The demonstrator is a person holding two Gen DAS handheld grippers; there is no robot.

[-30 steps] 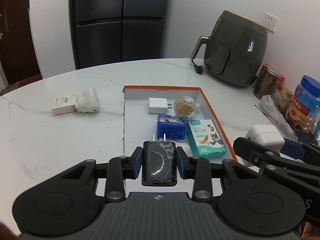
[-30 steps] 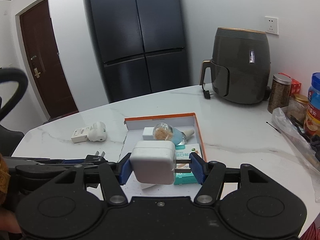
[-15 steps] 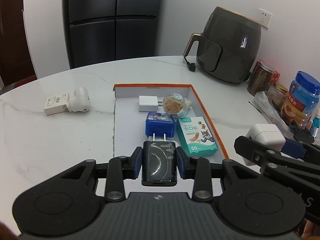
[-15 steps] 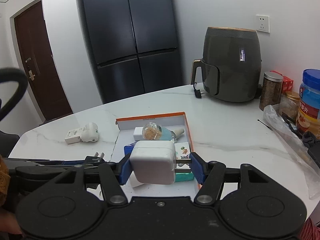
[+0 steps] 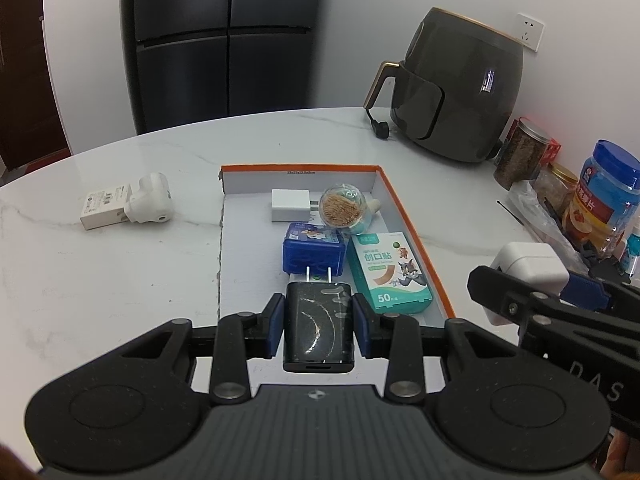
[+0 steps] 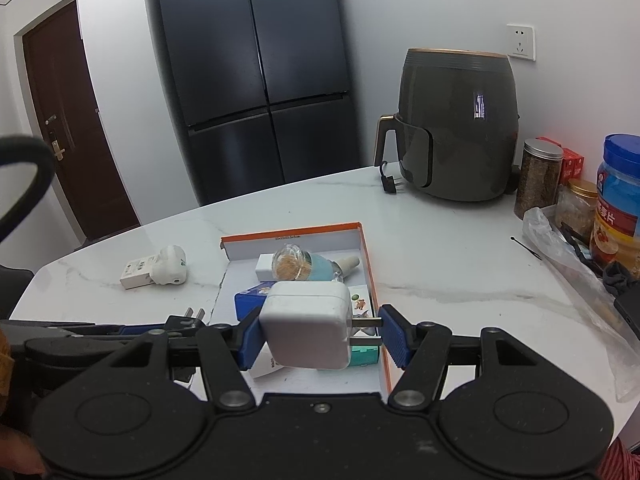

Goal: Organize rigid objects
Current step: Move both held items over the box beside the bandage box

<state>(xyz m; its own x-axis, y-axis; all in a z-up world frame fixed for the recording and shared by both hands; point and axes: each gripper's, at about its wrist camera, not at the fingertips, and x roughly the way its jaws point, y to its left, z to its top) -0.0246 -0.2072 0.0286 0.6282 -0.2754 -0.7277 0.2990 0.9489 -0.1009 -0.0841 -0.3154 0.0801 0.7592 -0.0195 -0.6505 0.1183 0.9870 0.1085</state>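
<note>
My left gripper [image 5: 319,322] is shut on a black charger plug [image 5: 319,326], prongs forward, held over the near end of the orange-rimmed white box [image 5: 404,204]. My right gripper [image 6: 318,334] is shut on a white charger plug [image 6: 306,330], prongs to the right, above the box's [image 6: 366,248] near right corner; it also shows in the left wrist view [image 5: 528,264]. In the box lie a white adapter [image 5: 290,205], a toothpick jar [image 5: 344,210], a blue case [image 5: 314,252] and a green plaster box [image 5: 386,272].
A white plug-in device [image 5: 128,206] lies on the marble table [image 5: 100,280] left of the box. A dark air fryer [image 5: 456,88] stands at the back right. Jars [image 5: 604,196] and a plastic bag [image 6: 568,256] crowd the right edge. A fridge [image 6: 256,68] stands behind.
Both grippers, each still holding its plug, have drawn back and risen slightly; the box and table items sit a little farther away in both views.
</note>
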